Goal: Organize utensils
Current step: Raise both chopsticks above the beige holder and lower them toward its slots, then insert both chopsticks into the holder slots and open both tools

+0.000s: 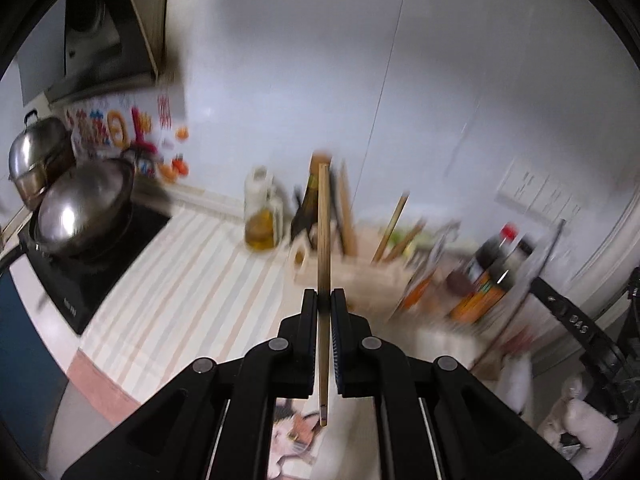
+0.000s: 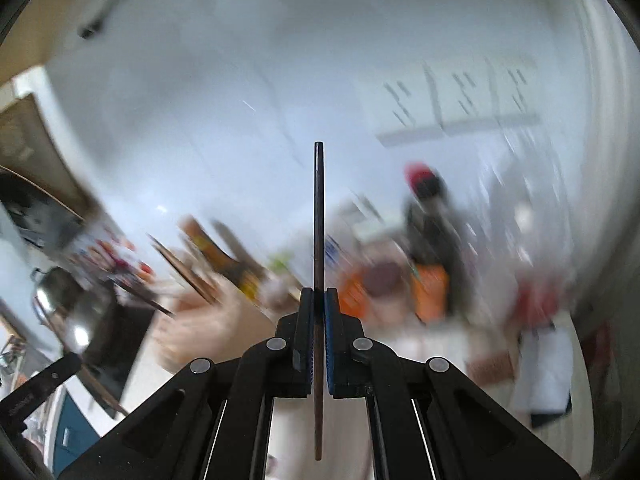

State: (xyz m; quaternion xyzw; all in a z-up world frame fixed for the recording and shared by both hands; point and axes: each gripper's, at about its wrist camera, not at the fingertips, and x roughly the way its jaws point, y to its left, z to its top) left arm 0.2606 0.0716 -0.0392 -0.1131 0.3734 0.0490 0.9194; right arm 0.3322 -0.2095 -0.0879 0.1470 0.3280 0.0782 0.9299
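Left wrist view shows the left gripper [image 1: 324, 300] clenched on a pale wooden chopstick [image 1: 323, 224], which stands up between the pads with its thin end reaching back toward the camera. Beyond it, on the striped counter [image 1: 180, 280], a holder [image 1: 360, 276] already has other wooden utensils [image 1: 390, 228] leaning in it — blurred, so its exact shape is hard to read. An oil bottle [image 1: 262, 216] sits just left of the holder and sauce bottles [image 1: 496, 268] to its right. In the right wrist view the right gripper [image 2: 319, 300] grips a dark chopstick [image 2: 319, 216] the same way, upright between closed pads; the background there is heavily smeared. The step in hand looks like carrying both sticks to the holder. To do it well, I would bring one stick at a time over the opening, tip it so the lower end leads, and release only once that end is inside the rim — keeping clear of the bottles and of the sticks already standing there.
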